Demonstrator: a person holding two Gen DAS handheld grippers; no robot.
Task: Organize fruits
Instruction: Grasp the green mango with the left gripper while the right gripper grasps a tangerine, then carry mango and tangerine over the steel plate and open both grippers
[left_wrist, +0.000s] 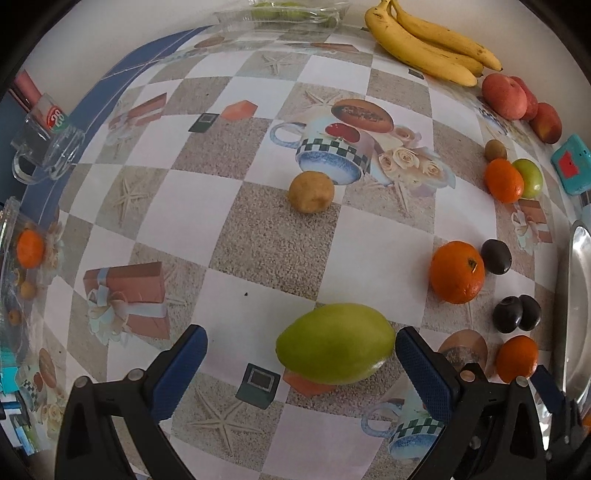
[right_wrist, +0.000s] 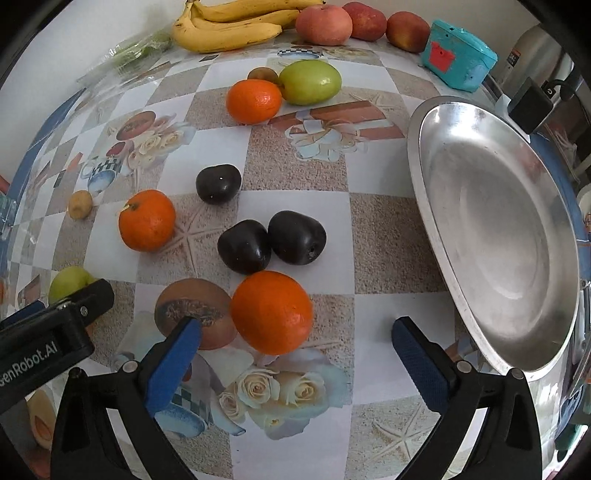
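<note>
A green mango (left_wrist: 335, 343) lies between the wide-apart fingers of the left gripper (left_wrist: 301, 349), while the right gripper (right_wrist: 295, 338), also spread, frames an orange (right_wrist: 272, 312).

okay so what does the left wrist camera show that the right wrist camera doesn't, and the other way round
Only the left wrist view shows the glass mug at the table's left edge and the small orange fruit beside it. Only the right wrist view shows the whole metal dish, which holds nothing, and the right gripper open around an orange. Both show the bananas, three dark plums, the teal box and the green fruit between the left gripper fingers.
</note>
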